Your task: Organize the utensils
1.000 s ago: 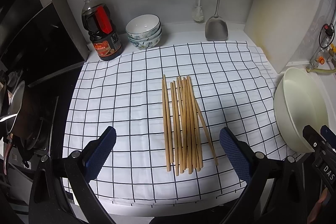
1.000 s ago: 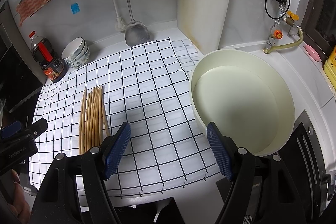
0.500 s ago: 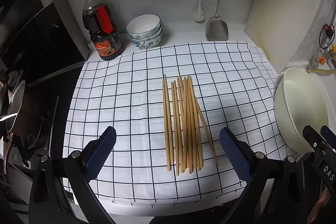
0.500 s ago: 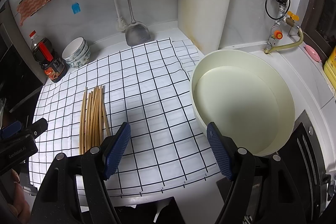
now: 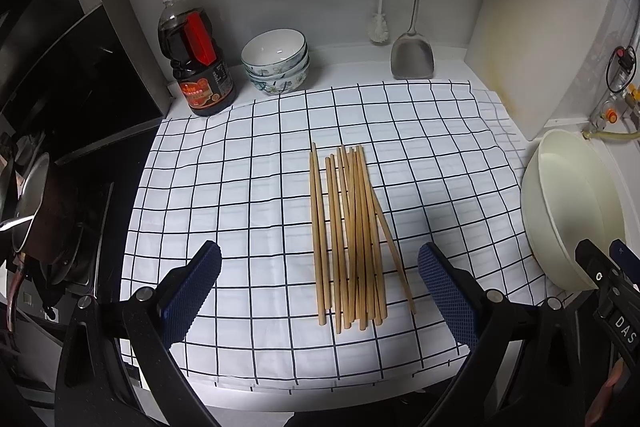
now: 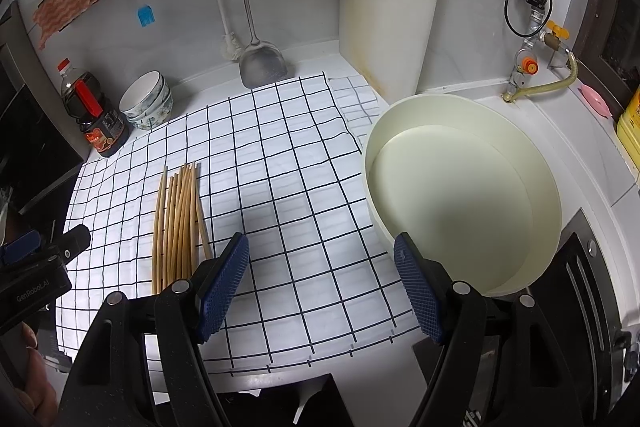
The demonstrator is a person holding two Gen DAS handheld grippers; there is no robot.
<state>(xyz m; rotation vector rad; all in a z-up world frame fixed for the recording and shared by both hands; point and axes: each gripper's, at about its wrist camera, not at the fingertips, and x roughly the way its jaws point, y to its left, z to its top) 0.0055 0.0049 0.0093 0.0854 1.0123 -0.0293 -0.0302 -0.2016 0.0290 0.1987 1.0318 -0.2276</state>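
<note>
Several wooden chopsticks (image 5: 350, 235) lie side by side on a white checked cloth (image 5: 240, 187), pointing away from me; one at the right lies askew. My left gripper (image 5: 318, 291) hovers open above their near ends, blue pads wide apart with nothing between them. In the right wrist view the chopsticks (image 6: 178, 223) lie to the left of my right gripper (image 6: 320, 283), which is open and empty over the cloth (image 6: 280, 187) beside a cream basin (image 6: 464, 203).
At the back stand a soy sauce bottle (image 5: 194, 61), stacked bowls (image 5: 276, 65), a hanging metal spatula (image 5: 412, 57) and a leaning white cutting board (image 5: 536, 39). The basin (image 5: 568, 211) is at the right. A stove (image 5: 52, 227) lies left of the cloth.
Both views have shifted only very slightly; the chopsticks lie as before and both grippers stay open.
</note>
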